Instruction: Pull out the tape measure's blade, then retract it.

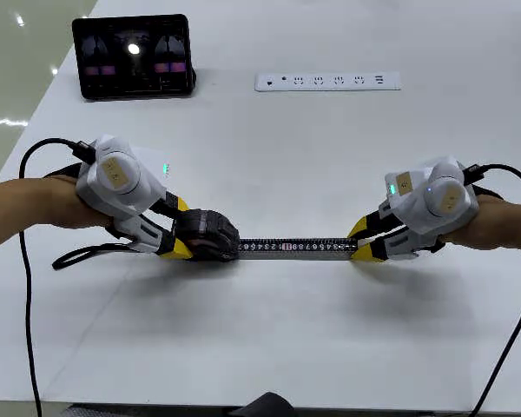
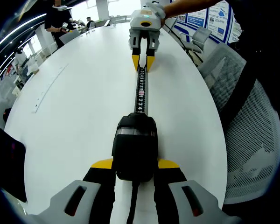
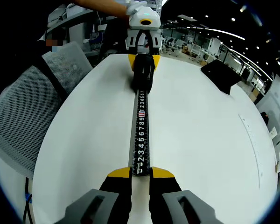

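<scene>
Low over the white desk (image 1: pixel 269 347), the left claw (image 1: pixel 181 228) clamps the tape measure (image 1: pixel 207 234) by its case, and the right claw (image 1: pixel 359 243) pinches the blade (image 1: pixel 295 247) tip. A short stretch is out, taut between them. The pull looks underway; retraction is yet to come.

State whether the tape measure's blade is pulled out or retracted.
Pulled out: the numbered blade spans from the case to the right gripper.
</scene>
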The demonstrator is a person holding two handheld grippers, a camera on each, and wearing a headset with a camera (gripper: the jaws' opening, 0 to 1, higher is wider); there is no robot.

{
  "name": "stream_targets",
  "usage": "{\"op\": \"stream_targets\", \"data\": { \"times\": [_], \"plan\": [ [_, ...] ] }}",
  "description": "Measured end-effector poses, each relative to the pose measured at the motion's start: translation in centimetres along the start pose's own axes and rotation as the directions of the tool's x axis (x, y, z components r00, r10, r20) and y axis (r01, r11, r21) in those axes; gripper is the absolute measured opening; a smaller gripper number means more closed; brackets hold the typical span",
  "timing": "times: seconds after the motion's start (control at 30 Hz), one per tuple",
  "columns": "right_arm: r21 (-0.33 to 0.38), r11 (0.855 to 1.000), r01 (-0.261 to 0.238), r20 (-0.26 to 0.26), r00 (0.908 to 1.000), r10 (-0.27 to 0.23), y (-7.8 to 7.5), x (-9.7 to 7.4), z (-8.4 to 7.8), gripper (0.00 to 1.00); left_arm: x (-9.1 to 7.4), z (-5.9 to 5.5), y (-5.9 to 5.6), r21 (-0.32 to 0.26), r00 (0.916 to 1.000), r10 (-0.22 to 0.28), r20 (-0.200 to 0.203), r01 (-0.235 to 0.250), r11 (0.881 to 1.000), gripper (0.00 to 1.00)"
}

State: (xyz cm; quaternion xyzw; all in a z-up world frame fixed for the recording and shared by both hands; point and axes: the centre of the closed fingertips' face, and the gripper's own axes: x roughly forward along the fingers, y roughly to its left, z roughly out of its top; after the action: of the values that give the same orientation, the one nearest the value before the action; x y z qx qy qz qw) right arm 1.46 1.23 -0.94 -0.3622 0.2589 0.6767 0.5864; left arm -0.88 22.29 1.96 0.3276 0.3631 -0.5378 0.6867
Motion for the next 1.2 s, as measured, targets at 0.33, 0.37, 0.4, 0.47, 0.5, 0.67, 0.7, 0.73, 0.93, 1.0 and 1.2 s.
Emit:
{"op": "stream_targets", "data": {
  "times": [0.33,0.37,0.4,0.47,0.5,0.67,0.7,0.73,0.93,1.0,1.2],
  "plan": [
    [0.007,1.000,0.006,-0.010,0.9999,-0.006,0.1,-0.9,-1.2,0.10,0.0,0.0,0.0,-0.001,1.0000,0.001,-0.002,-0.001,1.000,0.26],
    [0.007,1.000,0.006,-0.012,0.9999,-0.006,0.1,-1.0,-1.3,0.10,0.0,0.0,0.0,-0.002,1.0000,0.001,-0.001,-0.001,1.000,0.26],
    [0.007,1.000,0.007,-0.012,0.9999,-0.006,0.1,-1.1,-1.4,0.10,0.0,0.0,0.0,-0.003,1.0000,0.001,-0.001,-0.001,1.000,0.26],
    [0.010,1.000,0.007,-0.013,0.9999,-0.007,0.1,-1.3,-1.6,0.10,0.0,0.0,0.0,-0.002,1.0000,0.002,-0.001,-0.002,1.000,0.26],
    [0.011,1.000,0.007,-0.013,0.9999,-0.007,0.1,-1.3,-1.6,0.10,0.0,0.0,0.0,-0.002,1.0000,0.002,-0.001,-0.002,1.000,0.26],
    [0.015,1.000,0.007,-0.016,0.9998,-0.007,0.1,-1.7,-2.2,0.10,0.0,0.0,0.0,-0.002,1.0000,0.001,-0.001,-0.001,1.000,0.26],
    [0.016,1.000,0.007,-0.017,0.9998,-0.007,0.1,-1.8,-2.3,0.10,0.0,0.0,0.0,-0.003,1.0000,0.001,-0.001,-0.001,1.000,0.26],
    [0.016,1.000,0.007,-0.019,0.9998,-0.006,0.1,-1.9,-2.4,0.10,0.0,0.0,0.0,-0.003,1.0000,0.001,0.000,-0.001,1.000,0.26],
    [0.022,1.000,0.009,-0.027,0.9996,-0.008,0.1,-2.4,-3.1,0.10,0.0,0.0,0.0,-0.004,1.0000,0.000,-0.001,0.000,1.000,0.26],
    [0.024,1.000,0.010,-0.030,0.9995,-0.009,0.0,-2.6,-3.3,0.10,0.0,0.0,0.0,-0.003,1.0000,-0.001,-0.002,0.001,1.000,0.26],
    [0.032,0.999,0.015,-0.033,0.9994,-0.014,0.0,-3.0,-3.7,0.10,0.0,0.0,0.0,-0.004,1.0000,0.000,-0.003,0.000,1.000,0.26]
  ]
}}
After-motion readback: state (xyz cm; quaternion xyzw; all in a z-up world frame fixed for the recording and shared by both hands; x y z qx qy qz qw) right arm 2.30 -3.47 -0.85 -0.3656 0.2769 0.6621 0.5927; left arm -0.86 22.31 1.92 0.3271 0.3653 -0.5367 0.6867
